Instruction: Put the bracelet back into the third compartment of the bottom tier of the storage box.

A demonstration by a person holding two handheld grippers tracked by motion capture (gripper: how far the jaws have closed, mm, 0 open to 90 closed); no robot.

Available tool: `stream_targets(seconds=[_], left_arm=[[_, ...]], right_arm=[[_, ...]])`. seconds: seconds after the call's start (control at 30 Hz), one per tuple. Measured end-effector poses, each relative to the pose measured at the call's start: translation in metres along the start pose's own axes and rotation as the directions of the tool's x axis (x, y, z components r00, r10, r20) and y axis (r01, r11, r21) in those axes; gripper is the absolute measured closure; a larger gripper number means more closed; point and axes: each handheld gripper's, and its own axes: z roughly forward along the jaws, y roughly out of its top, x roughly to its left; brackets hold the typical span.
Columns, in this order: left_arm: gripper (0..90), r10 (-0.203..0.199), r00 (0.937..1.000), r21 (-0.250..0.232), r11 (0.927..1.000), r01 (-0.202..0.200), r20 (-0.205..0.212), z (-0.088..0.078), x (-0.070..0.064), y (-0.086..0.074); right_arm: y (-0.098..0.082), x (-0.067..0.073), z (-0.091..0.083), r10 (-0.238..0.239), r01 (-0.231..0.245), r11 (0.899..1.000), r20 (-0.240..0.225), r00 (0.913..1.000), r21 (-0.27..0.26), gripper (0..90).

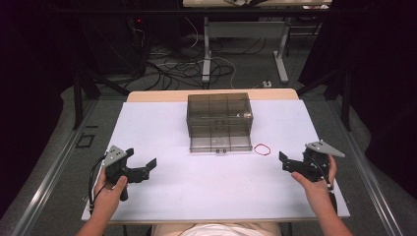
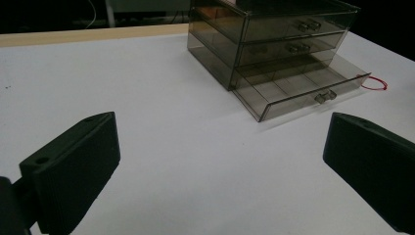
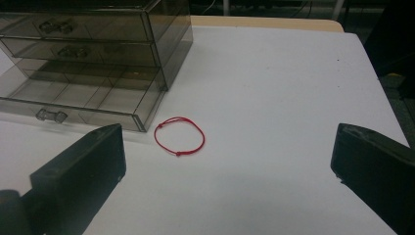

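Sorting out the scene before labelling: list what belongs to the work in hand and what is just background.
In the job:
red string loop
smoky drawer box, bottom drawer pulled out
left gripper and right gripper, both open

Background:
cables on the floor
table legs behind

- A white table top (image 1: 162, 128) is seen, edged at its far side by a pale wooden strip (image 1: 157, 96).
- A smoky clear drawer chest (image 1: 219, 114) is set on it, bottom drawer (image 2: 298, 90) pulled out.
- A red string loop (image 3: 179, 135) is laid just beside that drawer.
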Motion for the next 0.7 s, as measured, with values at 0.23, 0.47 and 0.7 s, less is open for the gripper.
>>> stream_targets(seconds=[0.23, 0.47, 0.7], left_arm=[[0.3, 0.0, 1.0, 0.004, 1.0, 0.0, -0.003, 0.0, -0.001, 0.0], [0.3, 0.0, 0.9999, 0.007, 1.0, 0.0, -0.011, -0.002, -0.001, -0.001], [0.3, 0.001, 0.9999, 0.008, 1.0, -0.001, -0.011, -0.004, -0.003, -0.001]], right_arm=[[0.003, 0.002, 0.001, -0.012, 0.012, 1.0, -0.014, 0.9998, 0.001, 2.4], [0.009, 0.006, 0.004, -0.047, 0.047, 0.999, -0.017, 0.9988, 0.016, 9.6], [0.014, 0.01, 0.005, -0.066, 0.067, 0.997, -0.032, 0.9973, 0.045, 15.5]])
